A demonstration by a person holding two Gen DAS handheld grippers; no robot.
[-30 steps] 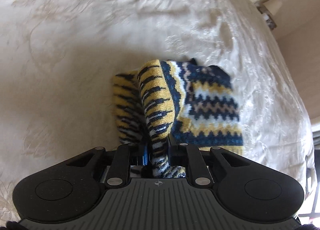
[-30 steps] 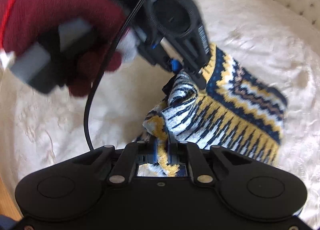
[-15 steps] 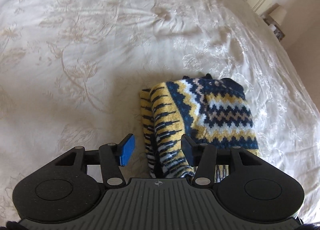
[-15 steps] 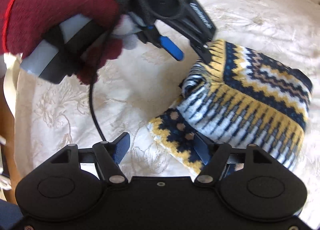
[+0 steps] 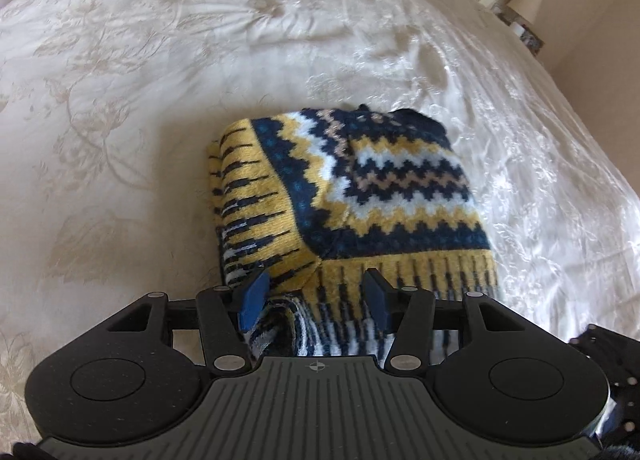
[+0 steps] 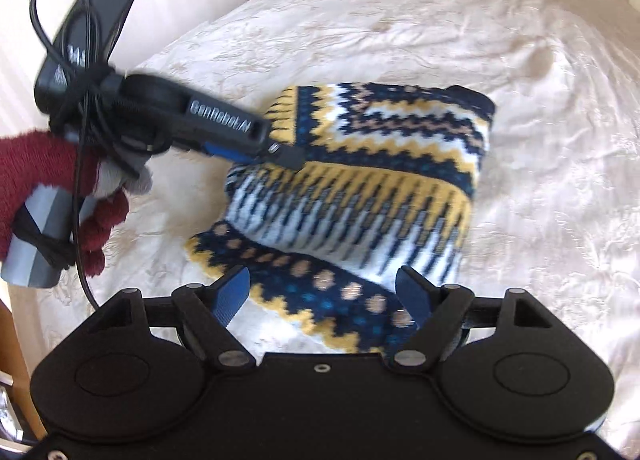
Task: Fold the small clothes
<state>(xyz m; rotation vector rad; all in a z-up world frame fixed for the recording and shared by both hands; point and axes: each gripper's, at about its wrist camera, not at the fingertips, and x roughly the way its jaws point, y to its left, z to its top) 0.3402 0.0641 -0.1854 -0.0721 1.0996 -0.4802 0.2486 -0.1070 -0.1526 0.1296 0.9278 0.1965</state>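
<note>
Nothing is gripped by the left gripper [image 5: 314, 298], its jaws parted over the near hem, while the right gripper's [image 6: 324, 294] jaws are opening, cloth beneath but unpinched. The folded sweater [image 5: 360, 196] lies on the bedspread [image 5: 140, 80]. The fold could be undone (a judgement) if knit were snagged on a pad during withdrawal.

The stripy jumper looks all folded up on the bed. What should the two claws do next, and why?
Probably lift both claws back and away. The jumper lies in a folded bundle on the bedspread. The left claw stands open, and the right claw is opening; neither pinches the knit, so pulling away shouldn't drag it.
</note>
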